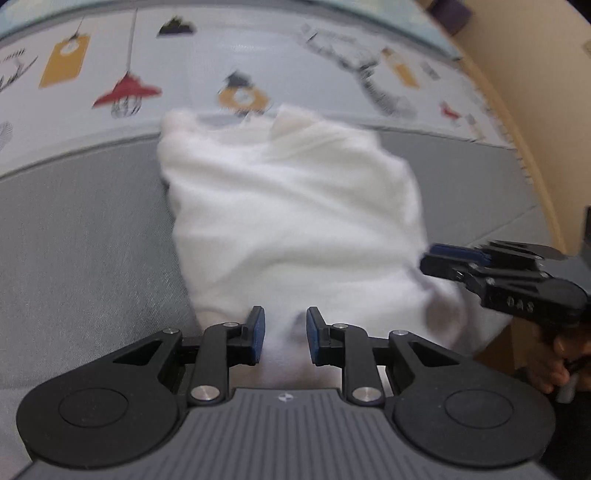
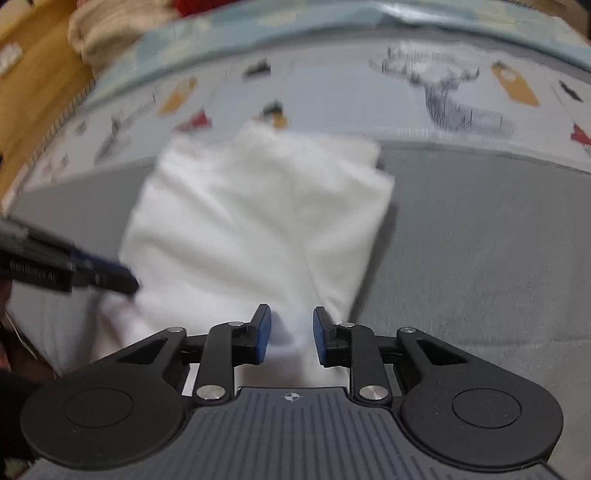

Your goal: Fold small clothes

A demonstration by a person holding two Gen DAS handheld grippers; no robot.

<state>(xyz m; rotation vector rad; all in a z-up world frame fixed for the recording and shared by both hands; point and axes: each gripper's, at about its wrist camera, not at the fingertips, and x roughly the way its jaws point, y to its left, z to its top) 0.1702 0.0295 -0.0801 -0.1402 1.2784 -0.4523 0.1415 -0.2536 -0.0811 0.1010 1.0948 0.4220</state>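
Note:
A small white garment (image 1: 295,206) lies folded into a rough rectangle on a grey mat (image 1: 85,240). In the left wrist view my left gripper (image 1: 284,336) sits at the garment's near edge, and white cloth fills the narrow gap between its blue pads, which do not visibly pinch it. My right gripper (image 1: 432,258) comes in from the right at the garment's right edge. In the right wrist view the garment (image 2: 251,221) lies ahead on the grey mat (image 2: 480,240). My right gripper (image 2: 291,336) stands slightly open over its near corner. My left gripper (image 2: 125,277) touches the garment's left edge.
A pale printed sheet (image 1: 258,48) with lamps, tags and a deer (image 2: 447,99) runs behind the mat. A person's hand (image 1: 554,362) holds the right gripper. A wooden floor (image 2: 29,74) and a beige bundle (image 2: 110,26) lie at the far left.

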